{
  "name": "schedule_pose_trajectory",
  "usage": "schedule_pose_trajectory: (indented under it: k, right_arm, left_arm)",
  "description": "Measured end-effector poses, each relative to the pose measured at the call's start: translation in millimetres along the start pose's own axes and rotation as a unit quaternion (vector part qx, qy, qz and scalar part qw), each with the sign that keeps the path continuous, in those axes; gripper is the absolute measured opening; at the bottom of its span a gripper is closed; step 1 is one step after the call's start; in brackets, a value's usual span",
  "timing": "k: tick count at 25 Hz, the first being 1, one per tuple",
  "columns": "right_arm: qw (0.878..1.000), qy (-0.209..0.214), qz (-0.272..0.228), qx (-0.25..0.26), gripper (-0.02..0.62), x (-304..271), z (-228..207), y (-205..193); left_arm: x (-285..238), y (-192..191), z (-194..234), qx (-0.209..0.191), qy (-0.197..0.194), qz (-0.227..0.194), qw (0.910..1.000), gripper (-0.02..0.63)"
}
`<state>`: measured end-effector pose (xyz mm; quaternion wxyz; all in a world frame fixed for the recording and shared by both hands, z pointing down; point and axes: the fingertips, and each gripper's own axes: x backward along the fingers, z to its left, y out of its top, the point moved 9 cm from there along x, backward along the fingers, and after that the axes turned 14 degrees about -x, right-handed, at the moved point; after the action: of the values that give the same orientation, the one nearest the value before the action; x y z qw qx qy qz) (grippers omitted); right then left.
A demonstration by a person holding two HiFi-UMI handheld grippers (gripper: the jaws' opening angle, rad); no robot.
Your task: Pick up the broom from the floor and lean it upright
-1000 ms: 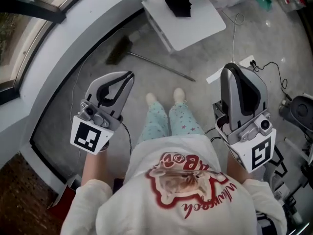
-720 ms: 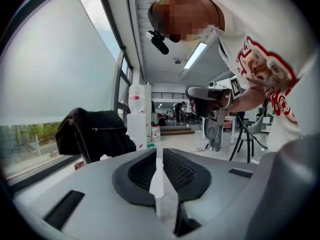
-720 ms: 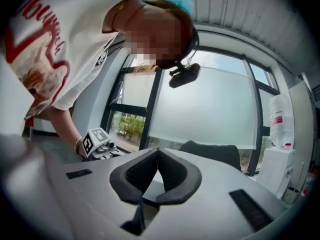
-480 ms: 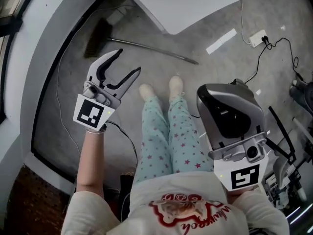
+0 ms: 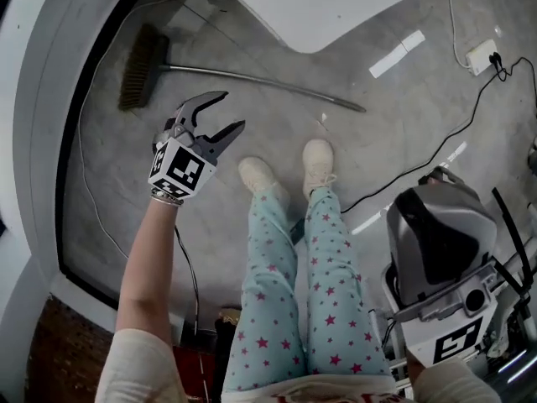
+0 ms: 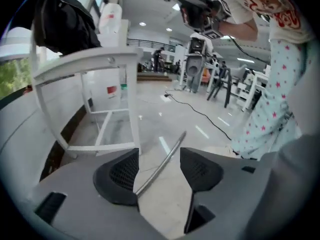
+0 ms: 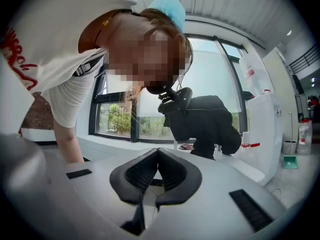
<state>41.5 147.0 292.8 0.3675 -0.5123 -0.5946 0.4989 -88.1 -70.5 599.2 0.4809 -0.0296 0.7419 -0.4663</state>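
Left gripper view alone sights the broom handle (image 6: pixel 167 158) through the spread left claw (image 6: pixel 159 170); right claw (image 7: pixel 157 155) pressed together.

Left tool (image 5: pixel 232 112) open, nearer broom (image 5: pixel 243 78)

The left arm (image 5: pixel 149 263) is stretching straight out, and its left gripper (image 5: pixel 225 112) is pointing toward 1 o'clock and tilting downward, jaws standing wide apart. The right gripper (image 5: pixel 440 200) is hanging close to the body at 4 o'clock, its jaws pressing together on nothing.
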Motion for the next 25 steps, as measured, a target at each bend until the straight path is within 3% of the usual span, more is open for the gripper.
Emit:
schedule_pose_trajectory:
  k: [3,7,15,19,22,25]
  right_arm:
    - [1.0,-0.007,0.001,-0.01,0.021,5,-12,-34]
    - [1.0,-0.002,0.005,-0.024,0.021,11,-22,-78]
    - [0.998,-0.002,-0.016,-0.064,0.021,26,-39,-136]
    - [0.998,-0.004,-0.021,-0.064,0.021,30,-46,-156]
    - [0.997,-0.016,-0.024,-0.069,0.021,33,-51,-168]
    - [0.996,-0.025,-0.028,-0.085,0.021,37,-53,-173]
  left_arm:
    - [-45,-23,-12,-0.053,-0.05,0.017,0.9972,0.258]
    - [-101,-46,-20,-0.078,-0.091,0.025,0.9924,0.259]
    - [-182,-92,-23,-0.13,-0.157,0.088,0.9749,0.259]
    - [-213,-114,-22,-0.143,-0.186,0.132,0.963,0.259]
    - [-231,-124,-15,-0.155,-0.183,0.176,0.9546,0.259]
    - [-242,-124,-16,-0.187,-0.203,0.201,0.9397,0.235]
